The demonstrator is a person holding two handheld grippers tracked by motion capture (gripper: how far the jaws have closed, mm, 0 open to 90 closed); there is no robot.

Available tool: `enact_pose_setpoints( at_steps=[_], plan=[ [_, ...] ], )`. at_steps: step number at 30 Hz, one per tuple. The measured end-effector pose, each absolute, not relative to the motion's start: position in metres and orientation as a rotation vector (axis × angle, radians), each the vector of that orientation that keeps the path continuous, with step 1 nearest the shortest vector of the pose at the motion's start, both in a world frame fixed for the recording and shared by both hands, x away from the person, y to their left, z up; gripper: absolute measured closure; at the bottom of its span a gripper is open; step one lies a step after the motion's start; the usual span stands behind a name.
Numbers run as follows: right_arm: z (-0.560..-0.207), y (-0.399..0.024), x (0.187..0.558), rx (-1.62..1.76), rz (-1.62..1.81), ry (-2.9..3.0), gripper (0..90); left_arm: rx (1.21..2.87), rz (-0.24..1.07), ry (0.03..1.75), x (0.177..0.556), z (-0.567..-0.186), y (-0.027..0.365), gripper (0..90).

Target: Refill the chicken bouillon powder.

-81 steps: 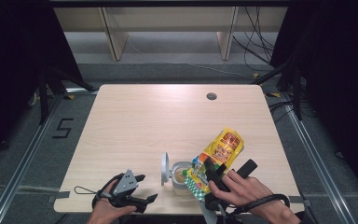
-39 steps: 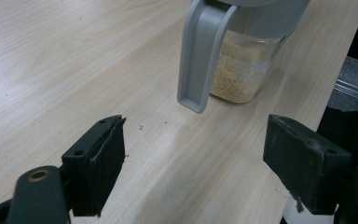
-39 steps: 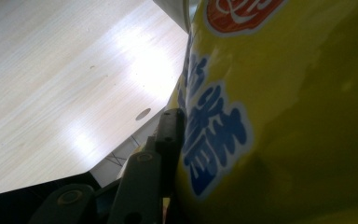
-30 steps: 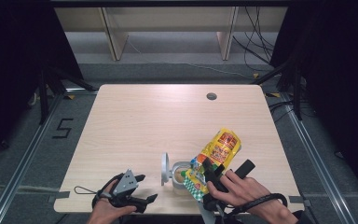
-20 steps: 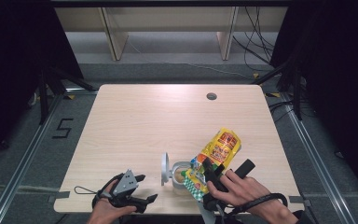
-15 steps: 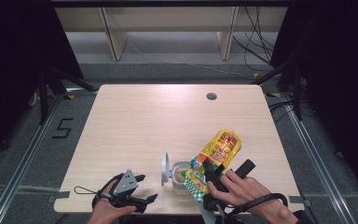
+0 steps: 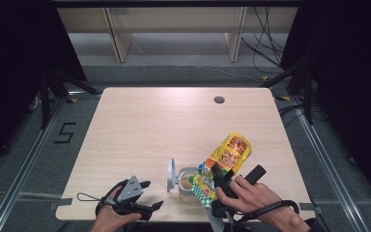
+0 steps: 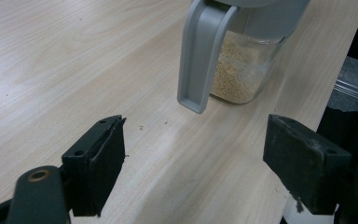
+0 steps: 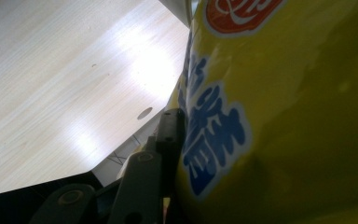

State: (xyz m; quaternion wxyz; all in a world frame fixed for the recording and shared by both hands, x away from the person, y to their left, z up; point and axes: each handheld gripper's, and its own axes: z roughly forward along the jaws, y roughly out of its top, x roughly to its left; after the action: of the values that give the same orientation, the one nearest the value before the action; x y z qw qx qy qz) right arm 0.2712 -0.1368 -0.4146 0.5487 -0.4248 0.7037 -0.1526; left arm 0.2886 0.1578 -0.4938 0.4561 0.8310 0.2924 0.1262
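A yellow snack bag [image 7: 228,157] is tilted with its lower end over a clear jar [image 7: 187,182] near the table's front edge. The jar's grey flip lid [image 7: 171,174] stands open to the left. My right gripper [image 7: 234,174] is shut on the bag. In the right gripper view one black finger [image 9: 168,133] presses the bag's yellow side [image 9: 284,116], and the other finger is hidden behind it. My left gripper [image 7: 150,195] rests open at the front left of the jar. In the left gripper view the jar [image 8: 242,70] holds pale grains behind the grey lid flap [image 8: 203,56], beyond the open gripper [image 8: 193,163].
The light wooden table [image 7: 174,121] has a round cable hole [image 7: 219,100] at its back right. A wooden shelf unit [image 7: 174,29] stands behind the table. A "5" mark [image 7: 65,133] is on the grey floor at the left.
Since the earliest frame the bag's top has tipped slightly left toward the jar. Both hands have kept still over the last second.
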Motion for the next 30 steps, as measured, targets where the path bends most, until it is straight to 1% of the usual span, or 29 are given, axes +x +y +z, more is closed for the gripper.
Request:
enact_pose_setpoints(
  at_steps=[9,12,14,15,21,24,27,30],
  plan=[
    [-0.4144,-0.1365,0.2712,-1.001,-0.357,1.668,72.3,2.025,0.303,0.727,0.2887,-0.4954,0.1568,20.1],
    [-0.4144,-0.1363,0.2712,-1.013,-0.352,1.669,72.3,2.049,0.310,0.725,0.2889,-0.4938,0.1580,20.1],
    [-0.4137,-0.1359,0.2712,-1.019,-0.359,1.660,72.4,2.034,0.308,0.730,0.2886,-0.4946,0.1572,20.1],
    [-0.4136,-0.1361,0.2712,-1.018,-0.359,1.660,72.4,2.059,0.307,0.725,0.2888,-0.4932,0.1585,20.1],
    [-0.4120,-0.1367,0.2712,-1.020,-0.378,1.658,72.5,2.044,0.309,0.722,0.2889,-0.4942,0.1578,20.1],
    [-0.4137,-0.1387,0.2723,-0.970,-0.327,1.691,72.5,2.035,0.308,0.730,0.2886,-0.4946,0.1572,20.1],
    [-0.4105,-0.1372,0.2721,-1.019,-0.365,1.660,72.5,2.048,0.304,0.733,0.2884,-0.4933,0.1577,20.1],
    [-0.4104,-0.1373,0.2702,-0.985,-0.374,1.688,72.5,2.057,0.309,0.726,0.2889,-0.4932,0.1585,20.1]
  ],
)
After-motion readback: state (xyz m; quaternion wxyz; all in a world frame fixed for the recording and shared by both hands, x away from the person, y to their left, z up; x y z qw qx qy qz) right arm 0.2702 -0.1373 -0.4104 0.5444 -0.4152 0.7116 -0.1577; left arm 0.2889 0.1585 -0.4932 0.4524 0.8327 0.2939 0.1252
